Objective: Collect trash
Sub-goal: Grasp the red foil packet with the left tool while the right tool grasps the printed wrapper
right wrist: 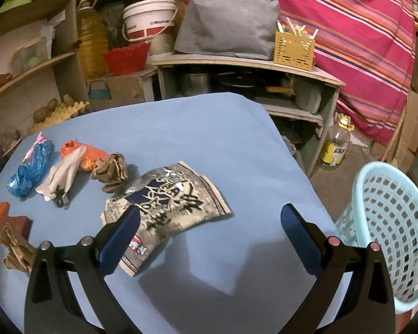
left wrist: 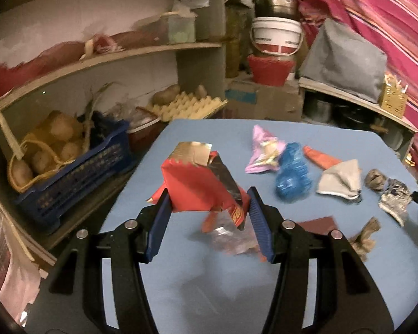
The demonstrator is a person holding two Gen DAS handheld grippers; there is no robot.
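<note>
My left gripper (left wrist: 209,199) is shut on a crumpled red snack wrapper (left wrist: 197,183) with a foil inside and holds it above the blue table (left wrist: 209,284). A clear plastic wrapper (left wrist: 228,239) lies just below it. My right gripper (right wrist: 209,217) is open and empty above a grey printed bag (right wrist: 167,203) with black characters; its left finger overlaps the bag's edge. Other trash lies on the table: a blue plastic bag (right wrist: 30,167), a white wrapper (right wrist: 62,175), an orange wrapper (right wrist: 85,151), a crumpled brown paper (right wrist: 111,171).
A light blue perforated basket (right wrist: 387,231) stands off the table's right edge. Shelves with a blue crate (left wrist: 78,172) of potatoes and an egg tray (left wrist: 186,105) are on the left. A low shelf (right wrist: 245,64) with pots and a striped curtain (right wrist: 348,27) stand behind.
</note>
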